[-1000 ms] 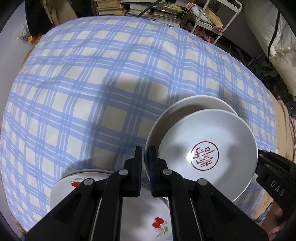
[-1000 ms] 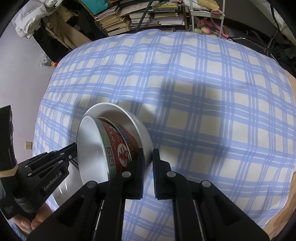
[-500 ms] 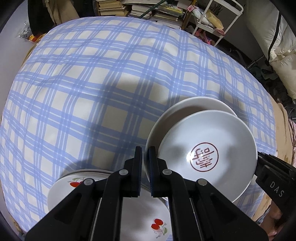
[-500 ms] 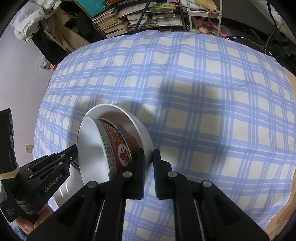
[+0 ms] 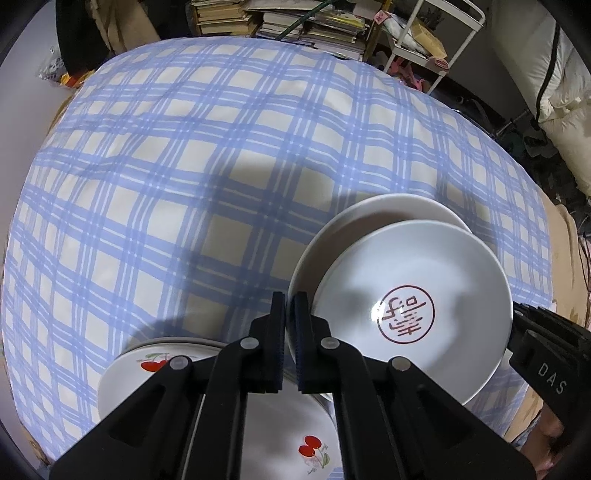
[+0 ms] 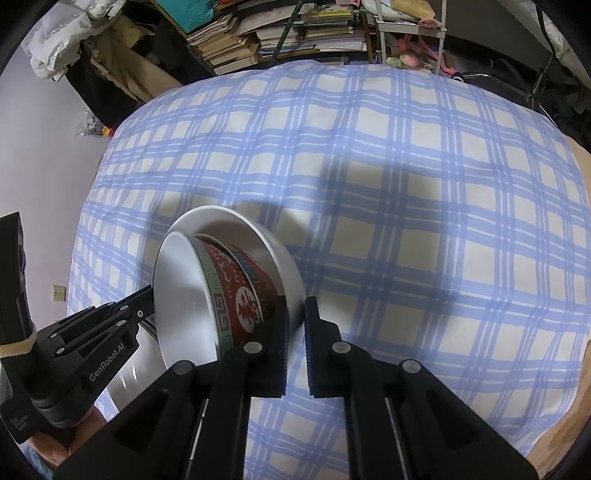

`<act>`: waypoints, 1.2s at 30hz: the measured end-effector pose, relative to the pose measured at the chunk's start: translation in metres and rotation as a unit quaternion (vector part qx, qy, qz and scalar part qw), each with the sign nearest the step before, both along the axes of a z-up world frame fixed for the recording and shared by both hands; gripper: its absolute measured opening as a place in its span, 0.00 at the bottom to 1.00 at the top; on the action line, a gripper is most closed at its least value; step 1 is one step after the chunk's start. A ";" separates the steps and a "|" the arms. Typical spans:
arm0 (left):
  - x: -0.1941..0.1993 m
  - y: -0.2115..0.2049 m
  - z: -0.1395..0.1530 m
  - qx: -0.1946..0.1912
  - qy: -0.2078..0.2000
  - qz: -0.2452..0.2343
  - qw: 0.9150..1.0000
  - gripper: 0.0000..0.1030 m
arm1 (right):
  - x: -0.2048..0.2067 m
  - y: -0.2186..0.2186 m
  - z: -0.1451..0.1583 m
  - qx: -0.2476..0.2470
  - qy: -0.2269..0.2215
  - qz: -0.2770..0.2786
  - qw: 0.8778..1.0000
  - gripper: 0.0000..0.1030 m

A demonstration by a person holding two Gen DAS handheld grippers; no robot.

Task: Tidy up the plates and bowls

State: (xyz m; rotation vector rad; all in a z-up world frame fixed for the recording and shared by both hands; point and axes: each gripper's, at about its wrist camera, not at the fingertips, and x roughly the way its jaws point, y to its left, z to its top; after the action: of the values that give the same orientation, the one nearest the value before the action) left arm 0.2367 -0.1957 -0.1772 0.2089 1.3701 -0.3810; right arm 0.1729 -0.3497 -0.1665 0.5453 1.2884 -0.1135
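Observation:
Both grippers hold one stack of nested bowls above the checked tablecloth (image 5: 184, 184). My left gripper (image 5: 290, 321) is shut on the left rim of the white outer bowl (image 5: 388, 210). Inside it sits a bowl with a red seal mark (image 5: 406, 317). In the right wrist view my right gripper (image 6: 295, 325) is shut on the right rim of the white outer bowl (image 6: 284, 273), which holds a red patterned bowl (image 6: 240, 291). White plates with red cherries (image 5: 295, 435) lie stacked below the left gripper.
The round table is covered by a blue and cream checked cloth (image 6: 406, 184). Stacks of books (image 6: 258, 40) and a white wire rack (image 5: 424, 33) stand beyond the far edge. A pale cushion (image 5: 561, 92) is at the far right.
Both grippers and the bowl stack have risen slightly and drifted a little; more of the cherry plates shows below. The grips have not changed.

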 end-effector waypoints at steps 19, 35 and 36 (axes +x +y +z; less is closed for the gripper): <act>0.000 -0.009 -0.001 0.027 0.003 -0.017 0.999 0.03 | 0.001 0.007 0.002 -0.025 0.019 0.036 0.999 0.08; -0.002 0.007 -0.006 -0.008 0.011 0.005 1.000 0.08 | 0.000 0.018 0.006 -0.063 0.011 0.046 0.997 0.09; -0.001 0.008 -0.006 -0.008 0.012 0.006 1.000 0.08 | 0.001 0.019 0.006 -0.064 0.008 0.044 0.997 0.09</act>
State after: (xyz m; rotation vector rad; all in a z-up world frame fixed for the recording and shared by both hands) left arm 0.2362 -0.1881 -0.1831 0.1839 1.3902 -0.3846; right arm 0.1740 -0.3307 -0.1601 0.3777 1.3087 -0.1267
